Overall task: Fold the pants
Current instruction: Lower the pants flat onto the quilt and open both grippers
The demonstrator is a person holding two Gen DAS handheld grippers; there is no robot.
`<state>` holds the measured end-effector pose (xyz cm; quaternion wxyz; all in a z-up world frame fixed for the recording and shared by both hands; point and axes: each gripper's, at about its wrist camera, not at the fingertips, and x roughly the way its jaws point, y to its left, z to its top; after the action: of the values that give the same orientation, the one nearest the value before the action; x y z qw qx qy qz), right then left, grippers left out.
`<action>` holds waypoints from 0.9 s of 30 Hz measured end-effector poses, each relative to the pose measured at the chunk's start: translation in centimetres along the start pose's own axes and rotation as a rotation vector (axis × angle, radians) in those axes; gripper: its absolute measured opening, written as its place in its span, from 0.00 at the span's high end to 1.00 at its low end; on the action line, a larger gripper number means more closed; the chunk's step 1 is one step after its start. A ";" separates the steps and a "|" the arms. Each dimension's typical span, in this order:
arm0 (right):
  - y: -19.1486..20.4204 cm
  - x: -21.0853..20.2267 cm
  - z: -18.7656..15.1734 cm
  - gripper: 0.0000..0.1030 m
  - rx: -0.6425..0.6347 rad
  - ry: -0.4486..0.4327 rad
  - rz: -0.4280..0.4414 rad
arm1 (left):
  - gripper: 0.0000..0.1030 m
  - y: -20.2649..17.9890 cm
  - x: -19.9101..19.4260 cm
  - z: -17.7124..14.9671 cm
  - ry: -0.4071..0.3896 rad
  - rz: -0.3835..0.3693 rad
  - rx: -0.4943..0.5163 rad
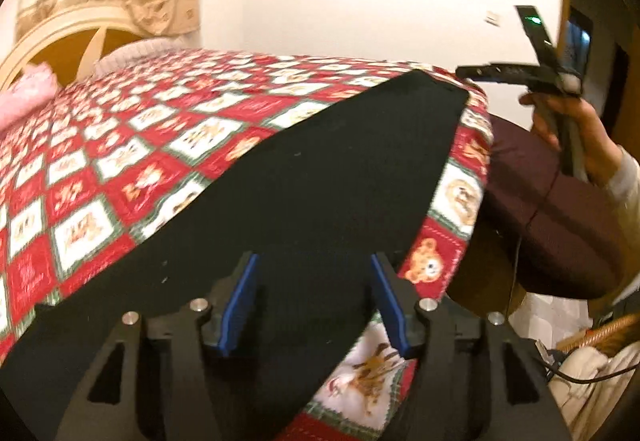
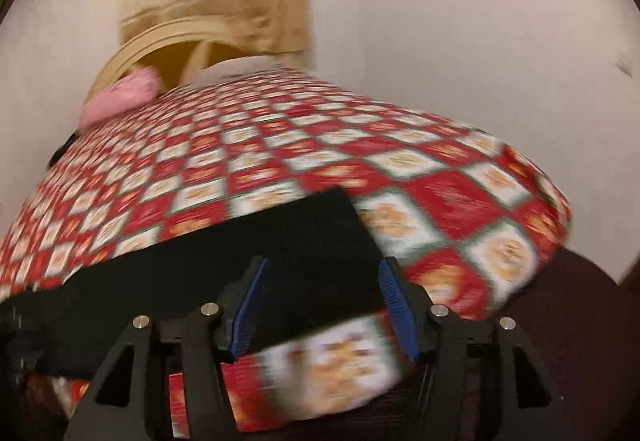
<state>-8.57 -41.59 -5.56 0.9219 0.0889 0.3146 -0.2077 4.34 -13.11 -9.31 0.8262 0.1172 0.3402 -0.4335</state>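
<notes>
Your pants (image 1: 304, 177) lie limp and light on the quilt (image 1: 120, 161); both tools (image 1: 314, 305) (image 2: 326, 309) are released (pinch the hem corners).

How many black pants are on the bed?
1. The black pants lie flat on the red teddy-bear quilt, near its front edge and running toward its far corner. Nothing else black lies on the quilt, though the quilt's near part is out of view.
</notes>
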 end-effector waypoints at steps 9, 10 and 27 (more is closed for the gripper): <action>16.9 1.8 -4.6 0.43 -0.369 0.115 0.284 | 0.43 2.2 1.2 -1.9 0.072 0.043 -0.096; 18.5 2.0 -5.7 0.43 -0.417 0.133 0.299 | 0.42 2.2 1.2 -1.9 0.073 0.041 -0.097; 22.9 1.5 -5.6 0.43 -0.530 0.228 0.437 | 0.42 4.2 -4.1 -4.4 -0.014 0.163 -0.128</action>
<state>-0.48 -19.84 -10.08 0.8945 -0.0653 0.4320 0.0944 4.08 -5.82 -10.27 0.8670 0.0884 0.3506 -0.3429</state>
